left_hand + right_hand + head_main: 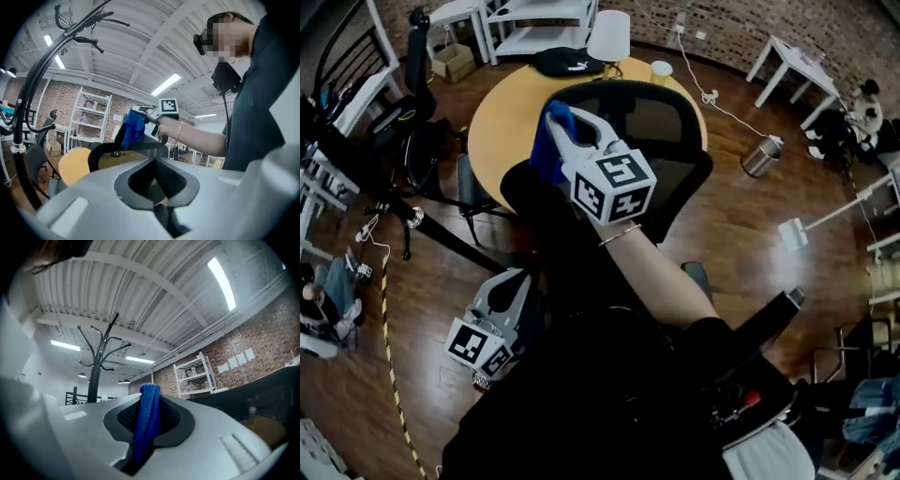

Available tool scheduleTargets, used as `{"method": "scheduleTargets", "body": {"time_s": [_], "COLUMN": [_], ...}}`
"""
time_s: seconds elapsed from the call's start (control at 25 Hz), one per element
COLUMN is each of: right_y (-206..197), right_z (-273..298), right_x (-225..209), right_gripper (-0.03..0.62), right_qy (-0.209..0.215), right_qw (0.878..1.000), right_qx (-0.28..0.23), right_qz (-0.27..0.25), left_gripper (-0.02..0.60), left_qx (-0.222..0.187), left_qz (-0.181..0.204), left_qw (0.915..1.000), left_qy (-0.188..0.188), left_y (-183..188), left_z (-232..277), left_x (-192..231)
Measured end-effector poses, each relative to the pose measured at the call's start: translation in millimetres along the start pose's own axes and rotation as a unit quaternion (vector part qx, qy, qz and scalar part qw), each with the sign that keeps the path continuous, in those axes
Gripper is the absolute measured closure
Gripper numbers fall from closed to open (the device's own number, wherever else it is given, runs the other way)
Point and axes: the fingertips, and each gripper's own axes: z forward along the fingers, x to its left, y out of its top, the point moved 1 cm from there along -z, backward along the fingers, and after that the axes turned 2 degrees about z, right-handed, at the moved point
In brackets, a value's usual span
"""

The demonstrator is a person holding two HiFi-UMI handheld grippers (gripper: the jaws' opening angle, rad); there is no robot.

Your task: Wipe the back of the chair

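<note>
The black mesh chair back (656, 122) stands in front of me, its top edge toward the round table. My right gripper (559, 120) is raised over the chair's upper left corner, shut on a blue cloth (547, 150) that hangs down against the chair's edge. In the right gripper view the blue cloth (147, 423) is pinched between the jaws of the right gripper (149, 397). My left gripper (508, 292) hangs low at my left side, away from the chair, jaws together and holding nothing. From the left gripper (157, 176) I see the chair back (123, 156) and the cloth (132, 126).
A round wooden table (502, 117) sits behind the chair, holding a black bag (568, 62), a white lamp (609, 36) and a yellow cup (661, 70). A metal bin (761, 156) stands right. Another chair (412, 103) and a black stand are at left.
</note>
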Motion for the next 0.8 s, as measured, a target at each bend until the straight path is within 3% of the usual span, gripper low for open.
{"method": "scheduleTargets", "body": {"time_s": [0.12,0.2,0.32,0.44,0.6,0.8], "right_y": [0,15,43,46,33,35], "right_z": [-46,-93,-165,-205,-216,-211], "right_x": [-47,-88,-149,-192,-212,-204], "right_gripper": [0.556,0.556,0.556,0.556,0.556,0.557], "right_qy": [-0.046,-0.105,-0.211,-0.278,-0.319,-0.340], "right_qw": [0.999,0.994,0.977,0.959,0.945,0.932], "right_qx": [0.000,0.003,0.006,0.032,0.027,0.013], "right_qz": [0.015,0.001,-0.036,-0.050,-0.067,-0.122], "left_gripper": [0.575,0.575,0.575,0.575,0.575,0.575], "left_qx": [0.014,0.017,0.014,0.007,0.000,-0.009], "left_qz": [-0.014,-0.026,-0.035,-0.029,-0.030,-0.046], "left_qw": [0.9998,0.9993,0.9985,0.9980,0.9980,0.9988], "left_qy": [-0.004,-0.019,-0.040,-0.055,-0.056,-0.010], "left_y": [-9,-11,-7,1,1,-5], "left_z": [4,12,28,41,40,20], "left_x": [7,4,-7,-20,-26,-12]}}
